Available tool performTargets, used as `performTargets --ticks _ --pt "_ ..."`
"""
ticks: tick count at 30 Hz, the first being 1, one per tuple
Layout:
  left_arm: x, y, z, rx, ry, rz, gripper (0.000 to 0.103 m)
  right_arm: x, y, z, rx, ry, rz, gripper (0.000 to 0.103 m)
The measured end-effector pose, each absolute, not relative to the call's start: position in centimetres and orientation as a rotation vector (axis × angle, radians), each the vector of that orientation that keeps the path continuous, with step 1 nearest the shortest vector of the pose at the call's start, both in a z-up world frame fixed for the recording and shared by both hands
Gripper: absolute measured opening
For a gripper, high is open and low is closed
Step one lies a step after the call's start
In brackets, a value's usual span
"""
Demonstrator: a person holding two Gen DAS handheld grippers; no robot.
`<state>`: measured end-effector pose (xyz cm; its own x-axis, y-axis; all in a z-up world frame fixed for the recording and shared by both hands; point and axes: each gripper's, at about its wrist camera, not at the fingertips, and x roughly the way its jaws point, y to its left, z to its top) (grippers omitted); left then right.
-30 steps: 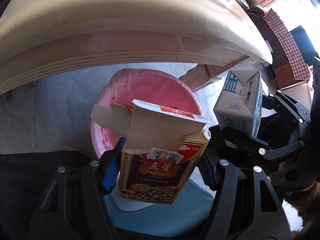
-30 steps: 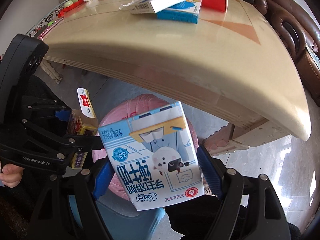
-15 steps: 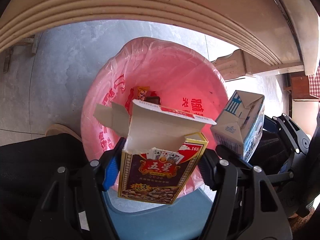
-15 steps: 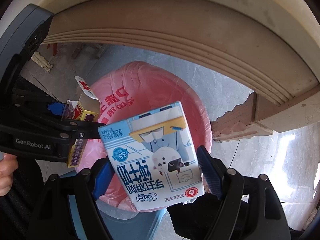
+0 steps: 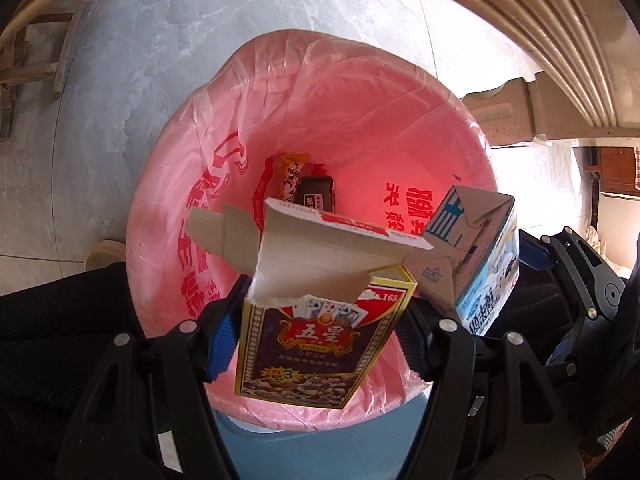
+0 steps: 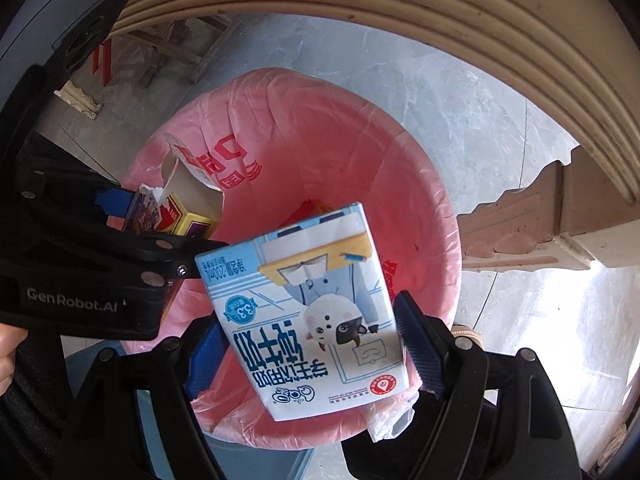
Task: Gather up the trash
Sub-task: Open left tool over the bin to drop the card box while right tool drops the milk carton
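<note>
Pink plastic lines the trash bin (image 5: 360, 128) that fills the space just beyond both grippers, its round mouth wide and unobstructed. The left gripper (image 5: 316, 340) pinches a playing-card box (image 5: 316, 344) by its two narrow sides, blue pads pressed against them, the torn lid flap standing up and away from the jaws over the bin's opening. Off to that gripper's right and close by, the right gripper (image 6: 304, 344) clamps a blue-and-white milk carton (image 6: 308, 316) between its pads, print upside down toward the camera, the carton hanging above the near part of the bin. In the left wrist view the carton's folded top (image 5: 468, 236) sits right next to the card box flap; whether they touch cannot be told.

Deep in the bin, past the left fingertips, lie a yellow snack wrapper (image 5: 292, 176) and a dark flat packet (image 5: 316, 196), side by side on the liner's bottom. Red print runs along the liner's inner wall.

Beyond the bin's far rim is open grey marble-look floor (image 5: 140, 40). Above and ahead of both grippers curves the ribbed beige edge of a table (image 6: 360, 0), with a carved table leg (image 6: 540, 216) to the right of the right gripper, just off the bin's rim. Something blue (image 5: 280, 456) sits under the bin's near rim, beneath the fingers.
</note>
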<state>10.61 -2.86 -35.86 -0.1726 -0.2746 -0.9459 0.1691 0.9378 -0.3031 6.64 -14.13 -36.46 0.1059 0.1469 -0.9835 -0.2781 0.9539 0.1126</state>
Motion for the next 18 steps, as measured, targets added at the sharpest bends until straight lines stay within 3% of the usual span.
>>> performTargets --ticks 9,18 --pt "11.6 -2.5 -36.9 -0.117 1.735 -0.364 0.066 6.5 -14.0 -36.4 -0.102 1.437 0.317 0.078" --pt "11.7 -2.6 -37.1 -0.094 1.733 -0.36 0.074 6.7 -13.6 -36.6 -0.099 1.45 0.318 0.083"
